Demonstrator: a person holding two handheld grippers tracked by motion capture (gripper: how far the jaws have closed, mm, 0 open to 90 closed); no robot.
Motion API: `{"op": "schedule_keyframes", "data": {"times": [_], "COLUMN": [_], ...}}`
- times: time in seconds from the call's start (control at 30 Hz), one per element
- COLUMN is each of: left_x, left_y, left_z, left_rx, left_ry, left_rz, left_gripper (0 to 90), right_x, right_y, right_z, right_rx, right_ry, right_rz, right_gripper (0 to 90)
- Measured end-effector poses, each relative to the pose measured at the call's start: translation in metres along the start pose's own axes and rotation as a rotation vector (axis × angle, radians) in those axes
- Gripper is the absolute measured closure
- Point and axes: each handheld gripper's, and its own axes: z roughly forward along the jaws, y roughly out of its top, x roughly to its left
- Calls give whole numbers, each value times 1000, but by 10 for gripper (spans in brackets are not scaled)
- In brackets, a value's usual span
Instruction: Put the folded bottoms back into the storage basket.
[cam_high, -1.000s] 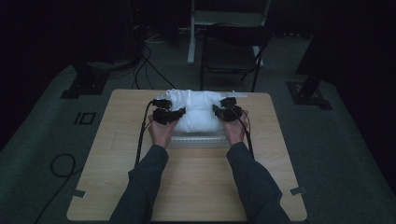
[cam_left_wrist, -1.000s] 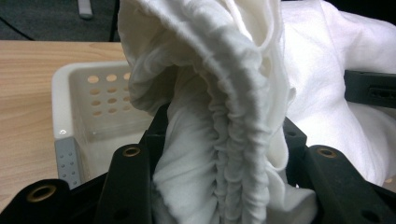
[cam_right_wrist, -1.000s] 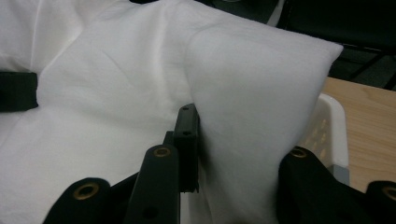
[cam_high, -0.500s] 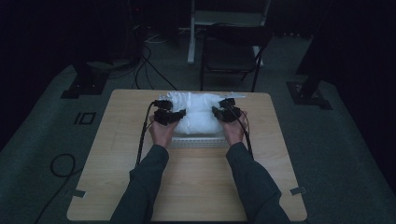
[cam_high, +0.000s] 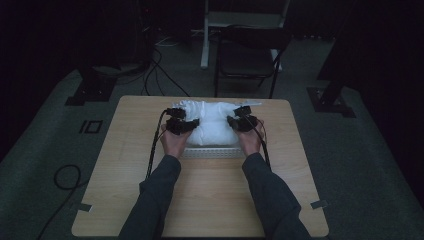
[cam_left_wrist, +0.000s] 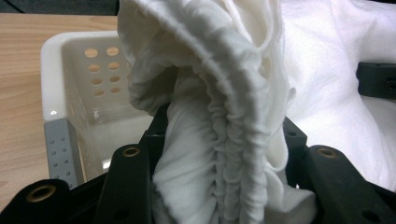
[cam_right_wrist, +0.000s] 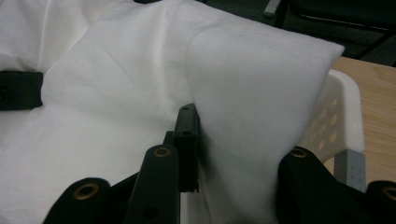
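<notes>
— Where's the cloth (cam_high: 212, 122)?
— Upper middle of the frame, bulging from the white basket (cam_high: 212, 151) on the worktop (cam_high: 150, 200).
— Your grip?
— My left fingers (cam_left_wrist: 219, 186) pinch its gathered hem; right fingers (cam_right_wrist: 233, 163) clamp a soft, light fold.

No legible text, label, brand, number or sign on anything around either gripper.
</notes>
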Motion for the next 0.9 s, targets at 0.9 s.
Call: {"op": "schedule_keyframes", "data": {"times": [0.9], "left_x": [-5], "left_y": [-6], "left_z": [9], "left_rx": [110], "left_ry": [57], "left_rz": [20], "left_gripper": [511], "right_x": [3], "right_y": [-7], "right_z": [10], "right_rx": [85], "right_ry": [-23], "right_rz": [0], "right_gripper": [705]}}
